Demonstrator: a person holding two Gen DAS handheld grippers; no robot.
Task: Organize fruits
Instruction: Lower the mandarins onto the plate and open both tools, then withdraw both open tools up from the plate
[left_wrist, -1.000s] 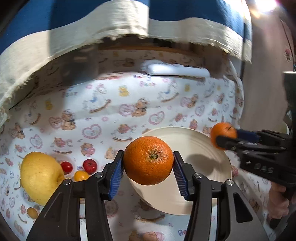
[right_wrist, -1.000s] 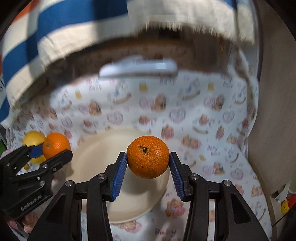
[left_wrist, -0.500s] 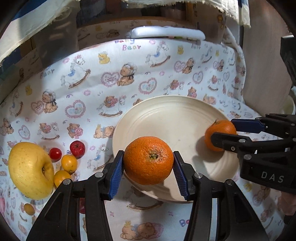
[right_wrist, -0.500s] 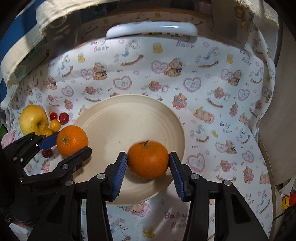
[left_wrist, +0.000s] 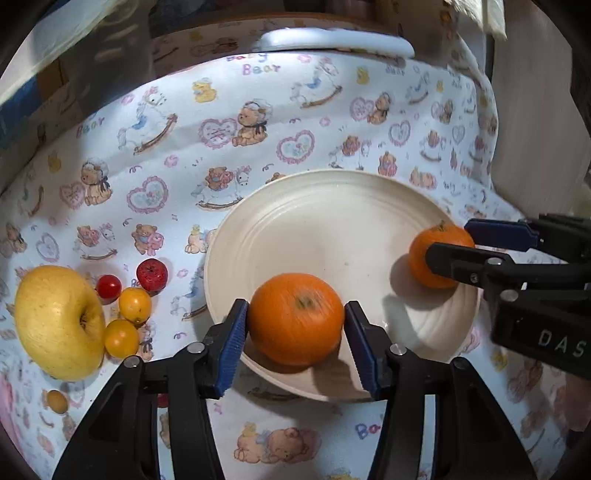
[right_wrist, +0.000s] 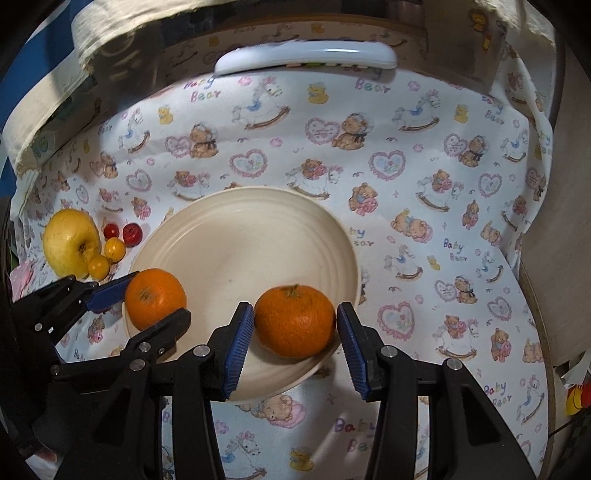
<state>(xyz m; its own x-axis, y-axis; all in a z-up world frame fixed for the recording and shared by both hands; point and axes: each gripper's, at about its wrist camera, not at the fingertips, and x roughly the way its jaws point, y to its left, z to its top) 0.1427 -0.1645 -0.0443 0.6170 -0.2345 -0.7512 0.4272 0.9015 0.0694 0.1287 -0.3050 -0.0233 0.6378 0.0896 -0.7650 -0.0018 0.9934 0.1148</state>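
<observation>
L gripper (left_wrist: 295, 338) jaws opening round orange (left_wrist: 295, 319) on plate (left_wrist: 325, 221), R gripper (right_wrist: 295, 334) jaws holding mandarin (right_wrist: 294, 321) on plate

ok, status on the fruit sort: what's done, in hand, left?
Done: nothing released yet. In hand: both oranges sit on the plate. The left tool is opening around its orange; the right tool brackets the other orange. Left: the yellow apple and the small red and yellow fruits on the cloth.
</observation>
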